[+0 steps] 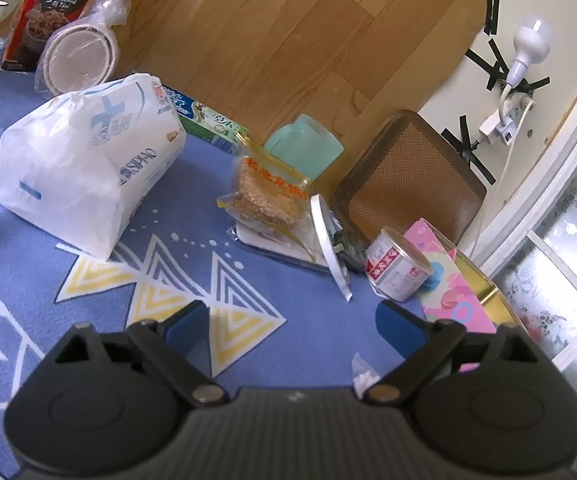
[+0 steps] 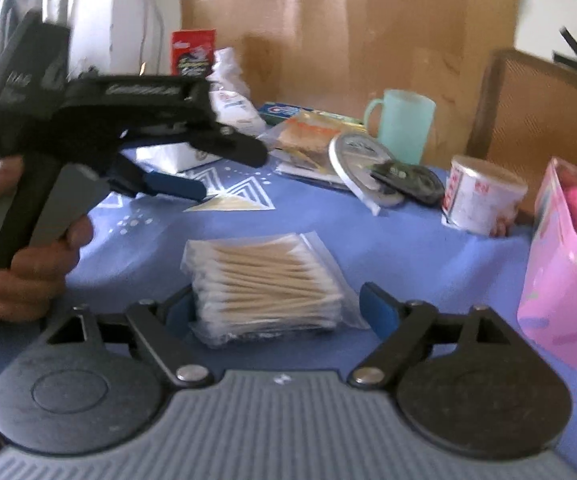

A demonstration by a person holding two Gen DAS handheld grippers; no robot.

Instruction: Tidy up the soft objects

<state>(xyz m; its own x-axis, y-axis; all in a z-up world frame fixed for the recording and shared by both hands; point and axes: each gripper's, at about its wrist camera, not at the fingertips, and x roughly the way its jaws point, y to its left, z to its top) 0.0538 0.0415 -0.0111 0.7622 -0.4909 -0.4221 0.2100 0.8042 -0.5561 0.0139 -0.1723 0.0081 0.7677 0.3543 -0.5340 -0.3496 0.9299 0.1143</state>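
My right gripper [image 2: 276, 308] has its fingers spread wide around the cotton swab pack [image 2: 266, 284] at lower centre of the right wrist view; the pads look clear of it. My left gripper [image 1: 294, 320] is spread too, with only blue tablecloth [image 1: 312, 292] between its fingers. The white tissue pack [image 1: 84, 168] sits upper left.

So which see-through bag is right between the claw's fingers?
The cotton swab bag, lying flat between the open right claw. The snack bag lies farther back by the green mug.
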